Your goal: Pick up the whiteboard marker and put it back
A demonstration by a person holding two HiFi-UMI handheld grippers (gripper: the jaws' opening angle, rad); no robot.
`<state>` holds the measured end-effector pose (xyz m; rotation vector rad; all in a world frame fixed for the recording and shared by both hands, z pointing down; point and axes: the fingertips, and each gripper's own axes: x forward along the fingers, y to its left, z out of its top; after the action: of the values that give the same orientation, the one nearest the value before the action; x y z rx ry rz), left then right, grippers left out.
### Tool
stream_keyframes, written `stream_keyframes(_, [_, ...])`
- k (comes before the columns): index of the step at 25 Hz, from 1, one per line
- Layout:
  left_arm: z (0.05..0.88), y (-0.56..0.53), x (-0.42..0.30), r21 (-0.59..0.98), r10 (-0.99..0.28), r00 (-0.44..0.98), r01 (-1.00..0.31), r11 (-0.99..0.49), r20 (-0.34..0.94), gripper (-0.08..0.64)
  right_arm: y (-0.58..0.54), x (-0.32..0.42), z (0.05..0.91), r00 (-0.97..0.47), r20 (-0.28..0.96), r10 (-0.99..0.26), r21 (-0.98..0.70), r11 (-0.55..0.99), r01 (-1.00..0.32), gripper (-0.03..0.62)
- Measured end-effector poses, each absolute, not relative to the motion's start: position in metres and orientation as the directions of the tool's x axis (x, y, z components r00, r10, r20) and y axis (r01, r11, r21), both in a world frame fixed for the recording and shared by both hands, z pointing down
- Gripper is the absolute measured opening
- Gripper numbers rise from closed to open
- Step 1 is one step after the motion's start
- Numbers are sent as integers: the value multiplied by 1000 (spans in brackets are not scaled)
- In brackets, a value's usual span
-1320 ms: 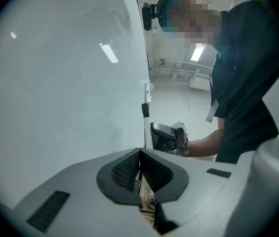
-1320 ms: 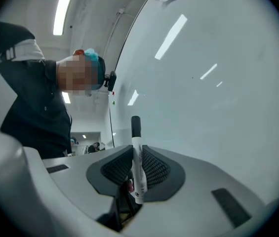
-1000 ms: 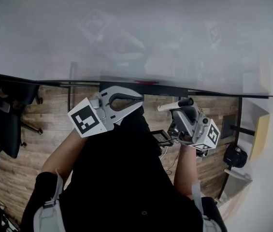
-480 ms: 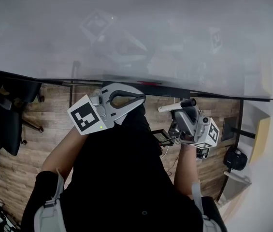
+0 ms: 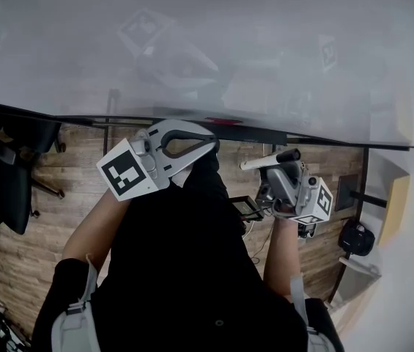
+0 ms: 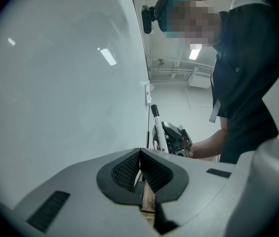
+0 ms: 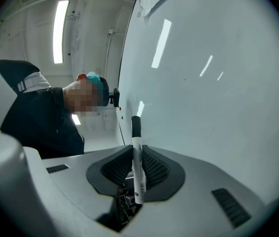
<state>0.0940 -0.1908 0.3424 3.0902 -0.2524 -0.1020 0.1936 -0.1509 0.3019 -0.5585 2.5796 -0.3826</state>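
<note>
We hold the whiteboard marker (image 7: 138,169) clamped between the jaws of our right gripper (image 7: 137,151), its black cap sticking out past them. Our left gripper (image 6: 139,154) has its jaws pressed together, empty. The whiteboard (image 7: 218,83) rises just beyond both.

We are looking down at a brown wood-plank floor (image 5: 45,226), where a black wheeled office chair (image 5: 9,189) is standing at the left. A broad glossy white whiteboard (image 5: 207,42) is filling the far side, and a long ceiling strip light (image 7: 60,31) is glowing overhead.
</note>
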Motion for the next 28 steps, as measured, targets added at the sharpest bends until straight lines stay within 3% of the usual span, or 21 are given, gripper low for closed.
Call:
stream_keyframes(17, [356, -184, 101, 25, -121, 992, -120, -992, -43, 6, -144, 204, 314, -781, -377, -498, -362, 855, -371, 66])
stream_keyframes(28, [360, -182, 98, 23, -125, 992, -125, -992, -29, 6, -151, 201, 320, -811, -231, -537, -244, 839, -486, 66])
